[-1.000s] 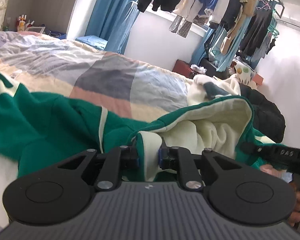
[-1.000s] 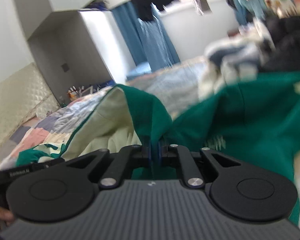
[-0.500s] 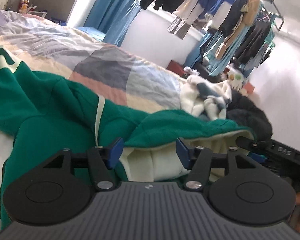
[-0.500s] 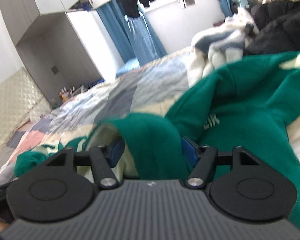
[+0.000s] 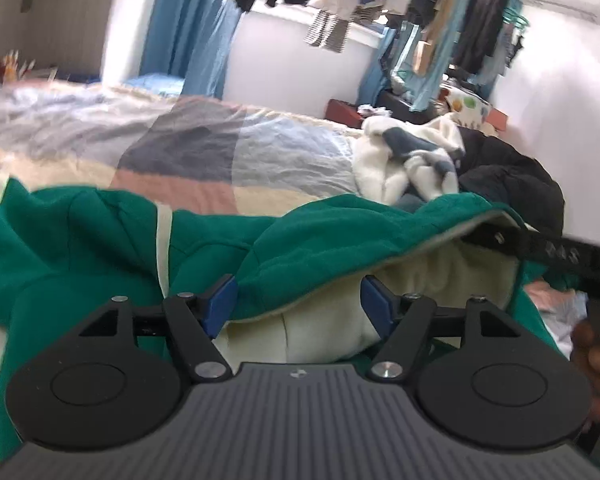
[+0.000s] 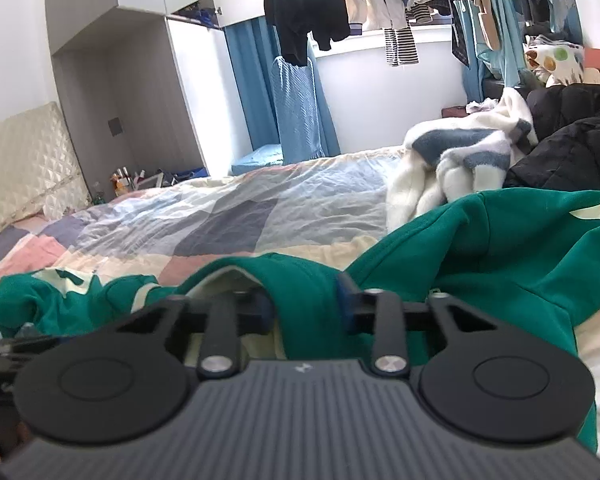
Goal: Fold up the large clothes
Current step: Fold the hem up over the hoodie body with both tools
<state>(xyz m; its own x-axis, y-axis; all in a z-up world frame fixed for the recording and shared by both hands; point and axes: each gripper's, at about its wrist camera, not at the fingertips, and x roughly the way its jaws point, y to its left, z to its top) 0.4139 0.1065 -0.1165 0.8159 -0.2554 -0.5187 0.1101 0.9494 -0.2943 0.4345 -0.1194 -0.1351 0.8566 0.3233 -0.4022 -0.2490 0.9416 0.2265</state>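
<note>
Green sweatshirt (image 5: pixel 100 240) with a cream lining lies rumpled on the patchwork quilt (image 5: pixel 188 148), its hem loose between the opening left gripper (image 5: pixel 296 304), while the right gripper (image 6: pixel 306 310) is closing around a fold.

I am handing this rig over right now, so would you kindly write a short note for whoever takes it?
Left tongs: opening, pads clear of the green hoodie, whose cream-lined edge lies between them.
Right tongs: closing around a fold of the same hoodie; grip not yet sure.
Hoodie: rumpled on the patchwork bedspread, cream lining showing, one sleeve trailing off to the left in the right view.
Beyond it: a white and grey fleece and a black coat, unfolded.
Done: no neat fold visible.
Left: flatten the hoodie, fold it, then the rest.
</note>
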